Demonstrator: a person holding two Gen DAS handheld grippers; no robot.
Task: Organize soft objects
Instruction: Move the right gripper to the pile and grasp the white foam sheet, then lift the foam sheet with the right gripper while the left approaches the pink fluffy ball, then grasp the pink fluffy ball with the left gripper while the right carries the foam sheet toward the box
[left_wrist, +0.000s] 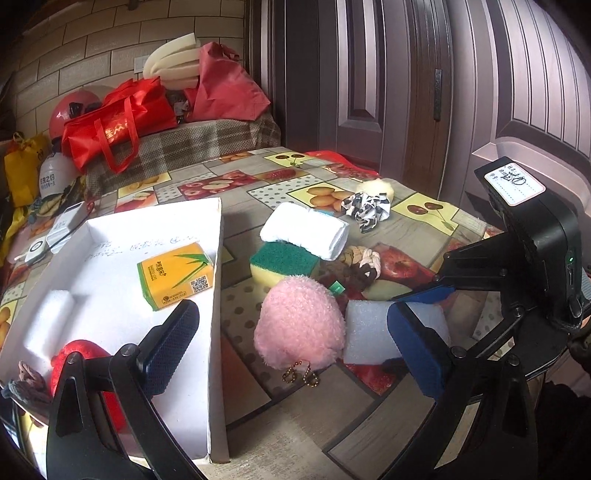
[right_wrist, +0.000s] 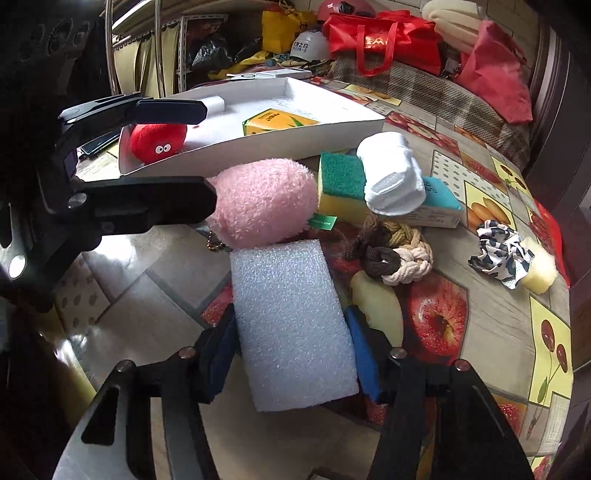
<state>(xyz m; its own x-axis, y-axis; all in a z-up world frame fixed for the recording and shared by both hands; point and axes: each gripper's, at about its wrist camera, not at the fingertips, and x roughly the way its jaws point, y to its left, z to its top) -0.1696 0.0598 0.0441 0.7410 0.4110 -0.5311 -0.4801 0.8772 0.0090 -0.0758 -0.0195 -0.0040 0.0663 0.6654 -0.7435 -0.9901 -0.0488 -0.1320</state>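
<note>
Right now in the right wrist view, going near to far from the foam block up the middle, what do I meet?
White foam block between the right hand-held gripper pads → pink plush → white box's near wall → yellow tissue pack inside it → red bag at the back.

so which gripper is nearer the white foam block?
Right. The right gripper has its blue pads on both sides of the white foam block. The left gripper is open, off beside the pink plush, at the white tray.
</note>
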